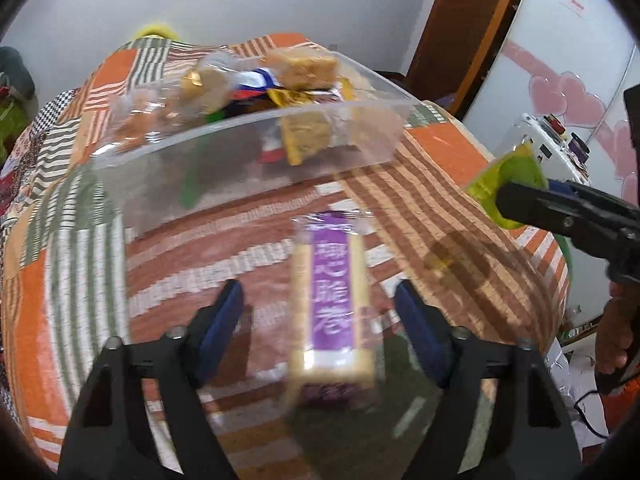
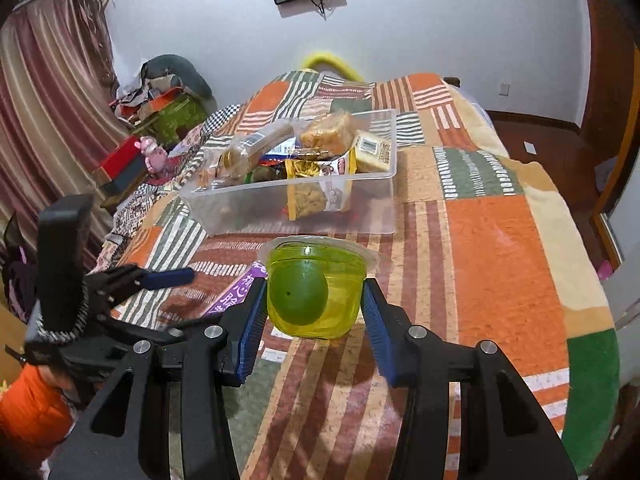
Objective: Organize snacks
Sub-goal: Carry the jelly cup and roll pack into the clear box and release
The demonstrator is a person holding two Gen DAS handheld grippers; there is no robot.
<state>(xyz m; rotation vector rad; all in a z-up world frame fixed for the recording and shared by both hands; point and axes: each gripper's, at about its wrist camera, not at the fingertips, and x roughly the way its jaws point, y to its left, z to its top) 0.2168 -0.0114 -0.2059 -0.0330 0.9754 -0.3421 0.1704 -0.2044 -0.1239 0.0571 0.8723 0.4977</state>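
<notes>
A clear plastic bin [image 1: 256, 148] [image 2: 372, 208] filled with several snack packets stands on the patchwork bedspread. A purple-and-cream wafer packet [image 1: 332, 304] [image 2: 236, 294] lies on the bedspread just in front of the bin. My left gripper [image 1: 320, 320] is open, one finger on each side of the packet, not touching it. My right gripper [image 2: 316, 300] is shut on a green jelly cup [image 2: 316, 292] and holds it above the bedspread, short of the bin. The cup also shows at the right of the left wrist view [image 1: 508, 176].
The bedspread [image 2: 500, 260] covers a bed whose edge drops off at right. A curtain [image 2: 44, 92] and cluttered boxes [image 2: 168, 116] stand at the left. A white appliance [image 1: 556, 148] and a door [image 1: 472, 20] are beyond the bed.
</notes>
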